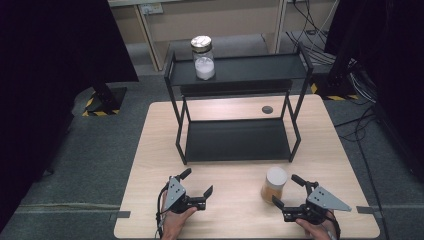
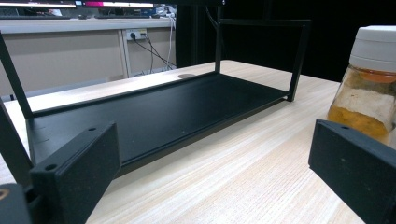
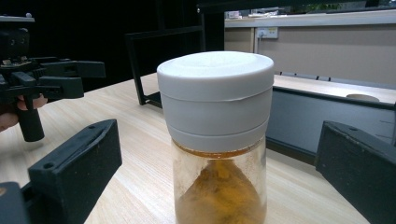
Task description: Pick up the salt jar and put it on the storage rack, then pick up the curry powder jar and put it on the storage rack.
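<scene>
— Standing on the wooden table [image 1: 150,150] is a jar with a white lid [image 1: 274,184]. Where is it seen, more exactly?

— It is seen near the front edge, on the right side, just in front of the black rack [image 1: 237,145]. Orange-brown powder is seen inside it. The jar is upright.

— What is held near it?

— The right gripper [image 1: 289,191] is held low, just beside the jar. Its jaws are spread wide apart. In the right gripper view the jar [image 3: 217,140] is seen between the two black jaws, but it is not touched by them. Nothing is clamped.

— And the other tool?

— The left gripper [image 1: 197,184] is held by a hand [image 1: 176,220] at the front of the table, well apart from the jar. Its jaws are also spread apart, and nothing is held between them. In the left gripper view the low shelf of the rack [image 2: 154,112] is seen ahead, and the jar [image 2: 369,84] is seen at the right.

— What is kept on the rack?

— A second jar with a shiny lid [image 1: 203,57] is set on the top shelf, near the left end. White powder is seen in it. The low shelf is bare.

— What is seen on the table behind the rack?

— A small dark round spot [image 1: 267,109] is seen there.
</scene>
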{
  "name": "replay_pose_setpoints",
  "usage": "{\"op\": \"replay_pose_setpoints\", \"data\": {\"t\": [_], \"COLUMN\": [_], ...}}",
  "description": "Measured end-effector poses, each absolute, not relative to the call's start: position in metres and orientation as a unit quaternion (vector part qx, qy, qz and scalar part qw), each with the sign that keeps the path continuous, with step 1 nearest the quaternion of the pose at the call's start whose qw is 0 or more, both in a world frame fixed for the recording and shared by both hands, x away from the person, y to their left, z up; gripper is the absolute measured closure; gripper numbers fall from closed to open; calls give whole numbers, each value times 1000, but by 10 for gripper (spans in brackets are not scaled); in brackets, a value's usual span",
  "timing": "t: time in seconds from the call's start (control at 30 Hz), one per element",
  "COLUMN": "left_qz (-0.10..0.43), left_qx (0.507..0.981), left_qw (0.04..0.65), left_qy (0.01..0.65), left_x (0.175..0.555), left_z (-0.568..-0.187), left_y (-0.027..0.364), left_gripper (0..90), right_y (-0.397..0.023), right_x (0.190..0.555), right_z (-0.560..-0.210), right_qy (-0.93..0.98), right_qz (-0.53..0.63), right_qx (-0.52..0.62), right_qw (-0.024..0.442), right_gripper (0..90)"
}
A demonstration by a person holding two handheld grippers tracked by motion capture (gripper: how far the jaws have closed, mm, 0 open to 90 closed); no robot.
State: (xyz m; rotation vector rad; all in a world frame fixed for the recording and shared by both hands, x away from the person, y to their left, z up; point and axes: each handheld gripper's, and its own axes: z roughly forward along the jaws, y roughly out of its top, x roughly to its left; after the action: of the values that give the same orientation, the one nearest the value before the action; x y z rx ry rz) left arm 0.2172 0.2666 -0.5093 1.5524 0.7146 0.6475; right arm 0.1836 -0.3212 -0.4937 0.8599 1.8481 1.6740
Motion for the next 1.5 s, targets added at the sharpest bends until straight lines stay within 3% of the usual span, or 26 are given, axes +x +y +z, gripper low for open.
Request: {"op": "replay_pose_setpoints", "data": {"t": [1.03, 1.5], "left_qz": [277, 278], "left_qx": [676, 678], "left_qw": [609, 608], "left_qy": [308, 307], "left_x": [216, 216], "left_z": [-510, -511], "left_y": [266, 265], "left_gripper": [18, 18], "right_y": [-314, -305], "right_x": [187, 196], "right_z": [-495, -494], "right_qy": [675, 683], "right_qz": [612, 601], "right_qx": [322, 320], "right_qw": [257, 265], "right_gripper": [9, 60]}}
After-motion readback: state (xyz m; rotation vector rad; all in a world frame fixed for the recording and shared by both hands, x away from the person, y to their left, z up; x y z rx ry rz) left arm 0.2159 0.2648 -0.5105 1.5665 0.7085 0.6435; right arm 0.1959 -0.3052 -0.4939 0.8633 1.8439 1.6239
